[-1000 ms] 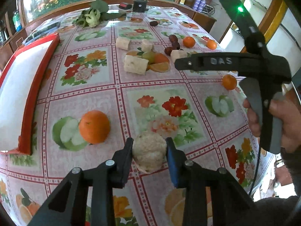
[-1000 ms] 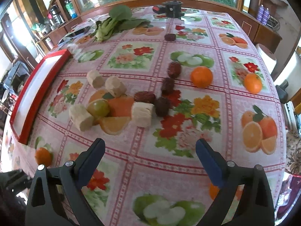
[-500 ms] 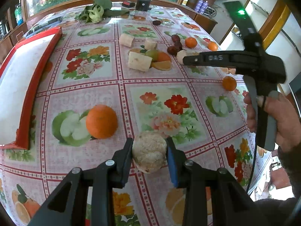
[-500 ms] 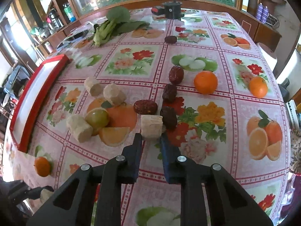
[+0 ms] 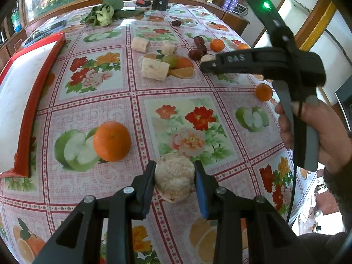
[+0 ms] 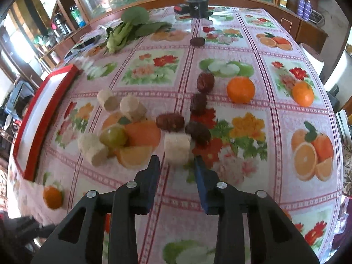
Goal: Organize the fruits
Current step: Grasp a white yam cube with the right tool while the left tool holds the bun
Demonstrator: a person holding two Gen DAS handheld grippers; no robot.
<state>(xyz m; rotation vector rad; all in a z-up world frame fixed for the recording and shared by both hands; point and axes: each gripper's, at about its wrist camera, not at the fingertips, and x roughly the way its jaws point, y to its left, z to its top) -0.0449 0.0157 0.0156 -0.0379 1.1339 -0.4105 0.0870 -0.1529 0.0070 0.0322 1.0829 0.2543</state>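
Pale fruit chunk (image 5: pixel 173 179) | clamped in left hand-held gripper (image 5: pixel 175 181) | right hand-held gripper (image 6: pixel 177 167) opening, second chunk (image 6: pixel 177 148) just ahead, ungripped

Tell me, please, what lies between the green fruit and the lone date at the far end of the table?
In the right wrist view, between the green fruit and the far date, one pale cut chunk stands; beyond it, only tablecloth.

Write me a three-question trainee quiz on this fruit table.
1. True or false: the left gripper has its jaws clamped on a pale chunk.
2. What lies near the far end of the table? A leafy greens; B bananas; C a melon.
3. Fill in: the tray at the table's edge has a ___ rim.
Key: 1 true; 2 A; 3 red.
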